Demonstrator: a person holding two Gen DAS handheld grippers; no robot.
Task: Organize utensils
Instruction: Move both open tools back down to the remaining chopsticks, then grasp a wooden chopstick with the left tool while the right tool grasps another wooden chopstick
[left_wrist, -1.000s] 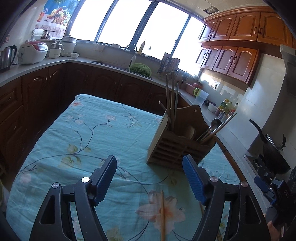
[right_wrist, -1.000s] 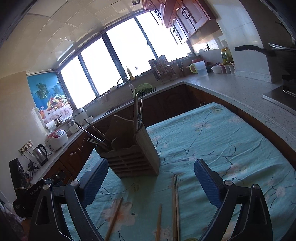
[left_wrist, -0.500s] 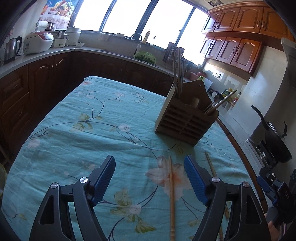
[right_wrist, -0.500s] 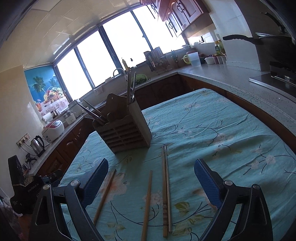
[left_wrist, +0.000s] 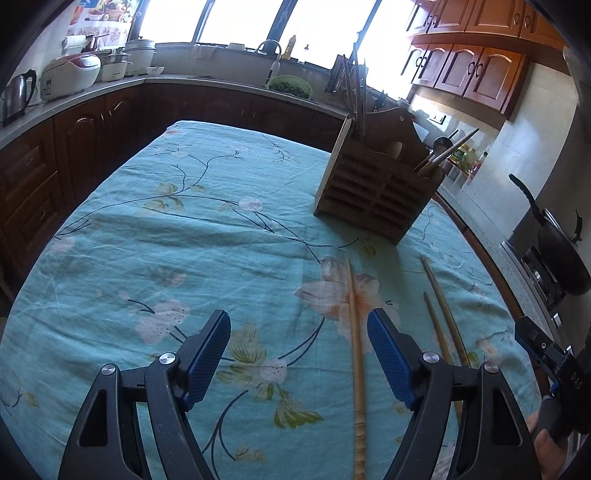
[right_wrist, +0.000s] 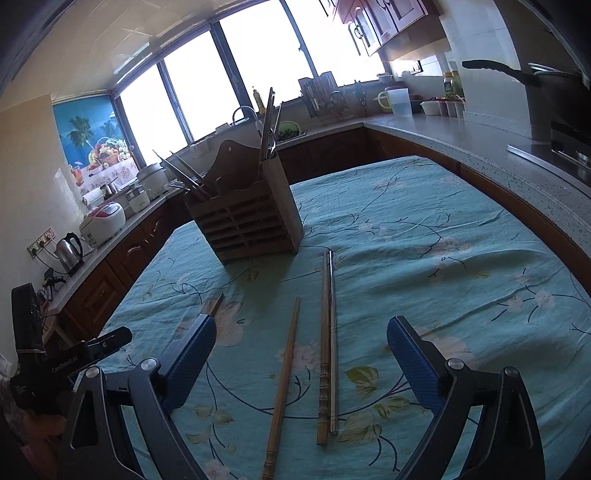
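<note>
You can read little here. In your right wrist view, the left tool carries small white lettering, roughly "GenRobot.AI". In your left wrist view, the right tool shows "DAS".

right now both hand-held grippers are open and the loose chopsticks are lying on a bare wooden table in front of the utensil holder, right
Not quite. The chopsticks lie on a teal floral tablecloth, not bare wood, as the right wrist view shows. The rest holds: the left hand-held gripper and right hand-held gripper are open, and the utensil holder stands beyond the chopsticks.

Teal floral tablecloth, brown wooden holder, blue claw pads, possibly steel-grey chopstick
</note>
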